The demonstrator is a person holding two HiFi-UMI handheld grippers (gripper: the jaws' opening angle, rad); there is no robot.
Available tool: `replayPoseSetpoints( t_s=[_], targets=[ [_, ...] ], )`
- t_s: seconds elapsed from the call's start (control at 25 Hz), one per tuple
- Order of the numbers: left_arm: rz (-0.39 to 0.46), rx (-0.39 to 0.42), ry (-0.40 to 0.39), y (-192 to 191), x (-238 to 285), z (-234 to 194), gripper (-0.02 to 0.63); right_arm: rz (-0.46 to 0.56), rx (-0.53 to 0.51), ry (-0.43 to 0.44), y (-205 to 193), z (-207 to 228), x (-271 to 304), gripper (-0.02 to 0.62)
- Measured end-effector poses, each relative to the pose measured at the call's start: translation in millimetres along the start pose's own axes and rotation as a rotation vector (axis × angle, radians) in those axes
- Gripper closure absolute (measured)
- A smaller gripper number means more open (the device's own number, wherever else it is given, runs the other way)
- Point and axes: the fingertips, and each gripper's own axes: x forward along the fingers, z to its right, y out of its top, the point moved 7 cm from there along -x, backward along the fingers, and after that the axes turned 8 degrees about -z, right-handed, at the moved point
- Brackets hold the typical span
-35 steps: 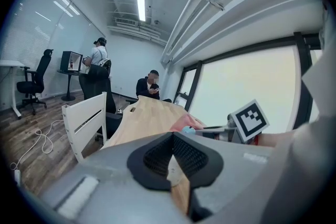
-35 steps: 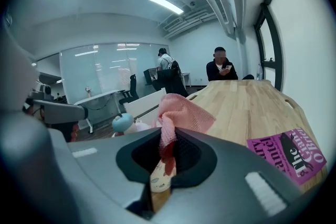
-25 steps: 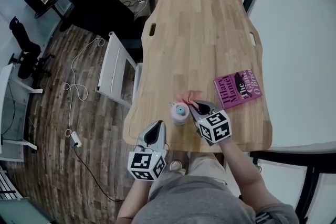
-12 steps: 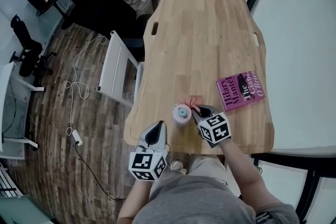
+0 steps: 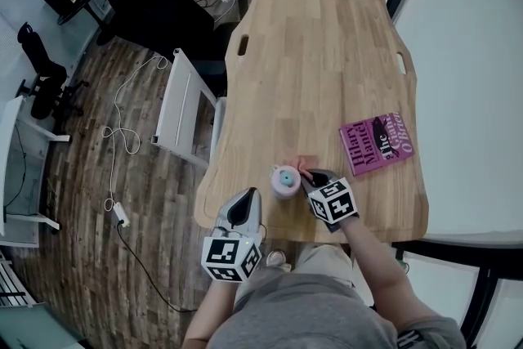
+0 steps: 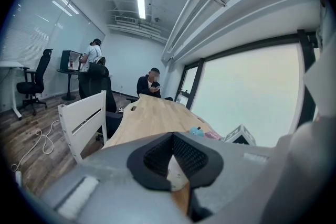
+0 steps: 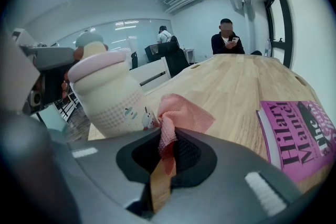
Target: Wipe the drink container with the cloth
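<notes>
**Right gripper (image 5: 310, 174) pinches the cloth (image 5: 304, 167) beside the bottle (image 5: 285, 181); left gripper (image 5: 244, 202) is clenched on nothing**

Head view: The bottle stands upright near the near edge of the wooden table (image 5: 319, 53), its teal cap facing up. The right gripper lies just to the bottle's right, with its jaws pointing away from the person. A bit of pink cloth shows at its tips, close against the bottle's side. A pink book (image 5: 377, 143) lies flat further right, apart from both. The left gripper hangs off the table's near edge, below and left of the bottle and well clear of it. A white chair (image 5: 181, 106) stands at the table's left side.

Left gripper view: The two black jaw pads meet at their tips, and only table wood shows through the gap behind them. The tabletop runs away ahead. The bottle's teal cap and the right gripper's marker cube show small at the right.

Right gripper view: The jaws are closed on a fold of the cloth. It rises out of the pads and spreads forward onto the table. The bottle stands just left of it, cream with a pale pink band and small printed figures. Whether cloth and bottle actually touch cannot be told. The book lies at the right, near the table's edge.
</notes>
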Motion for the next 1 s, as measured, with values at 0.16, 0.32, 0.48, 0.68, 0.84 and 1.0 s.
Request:
replayPoseSetpoints(
  t_s=[0.16, 0.32, 0.48, 0.68, 0.84, 1.0],
  targets=[
    [0.001, -0.004, 0.007, -1, -2, -2, 0.603, -0.032, 0.006, -0.012, -7, 2, 8, 0.566],
    [0.004, -0.004, 0.010, 1, -5, -3, 0.603, -0.053, 0.013, -0.026, -11, 2, 11, 0.566],
    [0.007, -0.005, 0.014, 0, -10, -2, 0.603, -0.062, 0.017, -0.039, -15, 2, 13, 0.566],
    [0.009, -0.001, 0.006, -2, -14, 0, 0.603, -0.054, 0.023, -0.080, -18, 2, 14, 0.566],
    [0.012, 0.004, 0.000, -3, -22, 2, 0.603, -0.010, 0.044, -0.134, -16, 3, 1, 0.566],
    [0.019, 0.011, -0.009, -4, -31, 4, 0.603, 0.052, 0.081, -0.192, -15, 6, -20, 0.566]
  ],
)
